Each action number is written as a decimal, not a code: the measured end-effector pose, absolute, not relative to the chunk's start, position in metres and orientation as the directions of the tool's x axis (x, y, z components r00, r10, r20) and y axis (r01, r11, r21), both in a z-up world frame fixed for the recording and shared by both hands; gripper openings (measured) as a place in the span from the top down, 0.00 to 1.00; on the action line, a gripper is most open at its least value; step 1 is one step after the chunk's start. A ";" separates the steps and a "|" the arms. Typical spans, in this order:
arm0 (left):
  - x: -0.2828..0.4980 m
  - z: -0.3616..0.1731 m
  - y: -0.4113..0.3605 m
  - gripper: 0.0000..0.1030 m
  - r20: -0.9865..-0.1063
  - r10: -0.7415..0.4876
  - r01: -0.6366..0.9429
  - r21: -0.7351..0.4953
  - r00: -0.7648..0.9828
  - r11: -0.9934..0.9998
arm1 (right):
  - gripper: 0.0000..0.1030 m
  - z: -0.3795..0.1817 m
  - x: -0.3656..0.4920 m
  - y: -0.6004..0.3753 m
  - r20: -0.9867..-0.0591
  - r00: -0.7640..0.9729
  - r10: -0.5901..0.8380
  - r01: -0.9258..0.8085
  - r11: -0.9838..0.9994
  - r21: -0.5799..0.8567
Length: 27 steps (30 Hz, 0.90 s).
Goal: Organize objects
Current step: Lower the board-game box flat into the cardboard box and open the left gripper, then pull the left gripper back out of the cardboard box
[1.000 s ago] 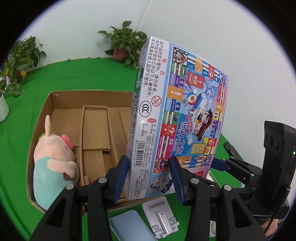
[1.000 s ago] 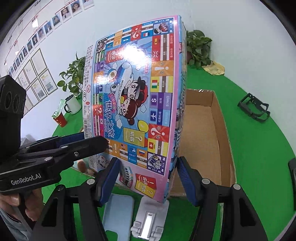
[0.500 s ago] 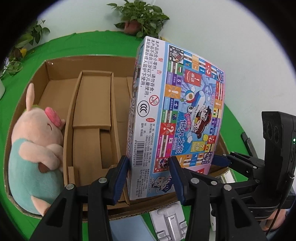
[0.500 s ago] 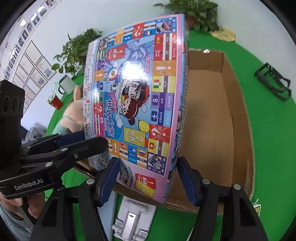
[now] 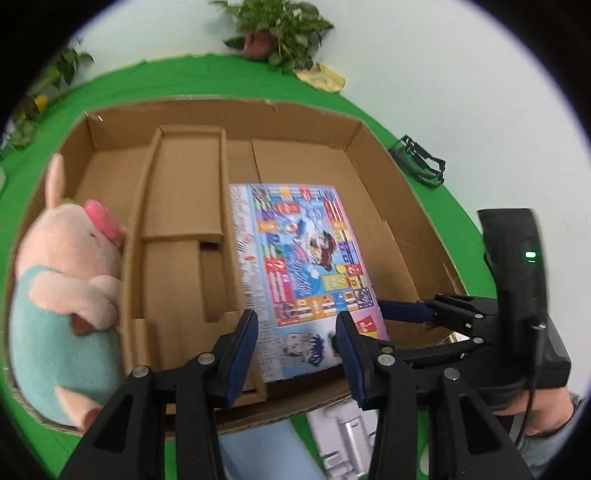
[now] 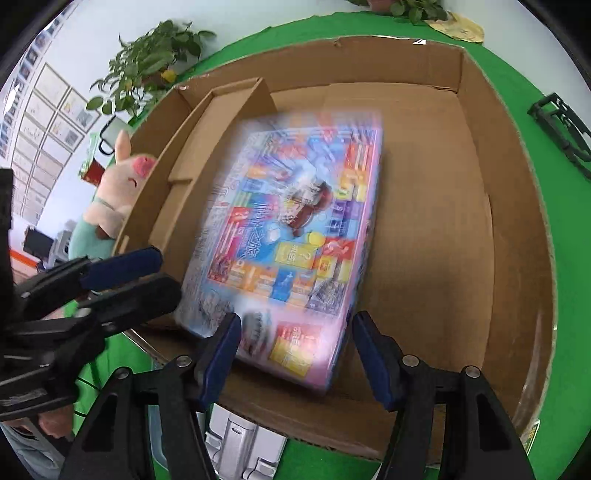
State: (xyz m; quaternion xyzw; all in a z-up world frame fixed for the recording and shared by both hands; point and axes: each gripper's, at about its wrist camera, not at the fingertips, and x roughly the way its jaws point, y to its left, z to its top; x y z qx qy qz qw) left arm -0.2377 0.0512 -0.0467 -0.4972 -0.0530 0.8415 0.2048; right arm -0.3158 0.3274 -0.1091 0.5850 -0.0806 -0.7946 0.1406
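Blue-padded jaws of the left gripper (image 5: 295,334) are closing across the near edge of the game box (image 5: 301,258), while the right gripper (image 6: 295,347) is straddling it, contact unclear through blur. The game box is lying flat in the cardboard box (image 5: 373,155), right of the divider, presumably to keep it level, the plush pig (image 5: 66,280) sitting far left.

I see a potted plant (image 5: 275,31) at the far edge of the green table cloth (image 5: 184,79), with a yellowish leaf-shaped mat (image 5: 320,76) just beside it. A black wire frame (image 5: 421,162) lies on the cloth. Framed papers (image 6: 44,122) cover the left wall.
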 end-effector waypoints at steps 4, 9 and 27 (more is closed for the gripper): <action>-0.225 -0.044 0.029 0.59 -0.811 0.347 -0.271 -0.241 -0.471 -0.932 | 0.40 -0.108 -0.315 0.328 -0.896 -0.296 -0.331 0.112 -0.944 0.311; -0.221 -0.058 0.016 0.59 -0.835 0.306 -0.216 -0.229 -0.457 -0.949 | 0.43 -0.090 -0.326 0.334 -0.879 -0.362 -0.312 0.069 -0.949 0.308; -0.206 -0.051 0.012 0.56 -0.823 0.263 -0.205 -0.182 -0.503 -0.962 | 0.30 -0.088 -0.312 0.306 -0.874 -0.416 -0.252 0.074 -0.967 0.244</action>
